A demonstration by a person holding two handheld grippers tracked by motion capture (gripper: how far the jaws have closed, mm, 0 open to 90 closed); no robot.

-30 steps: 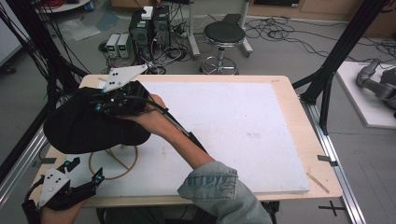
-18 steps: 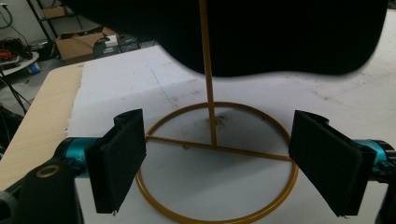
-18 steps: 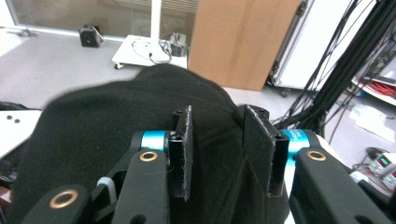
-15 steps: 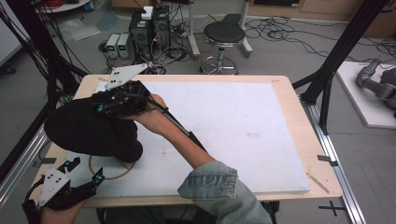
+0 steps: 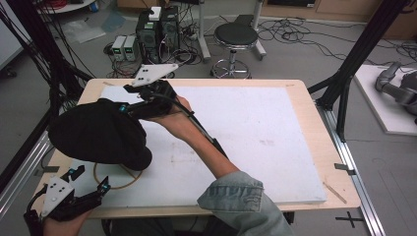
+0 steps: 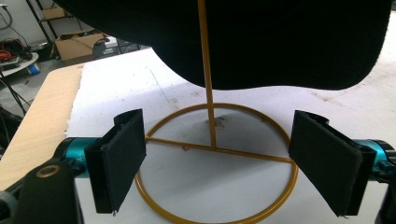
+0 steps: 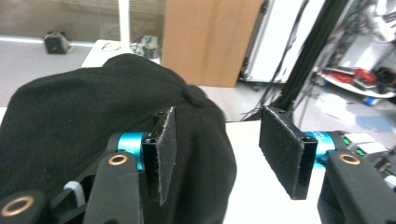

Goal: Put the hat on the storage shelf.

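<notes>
Black fabric cap sits on top of a thin yellow wire stand with a ring base, at the left end of the white foam-covered table. Right gripper has just been opening its jaws, nothing between them, cap beside one pad. Left gripper hangs wide apart, near the ring base.

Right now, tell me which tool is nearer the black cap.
Right. The right tool sits against the black cap, jaws open; the left tool waits lower, by the stand's ring base.
</notes>
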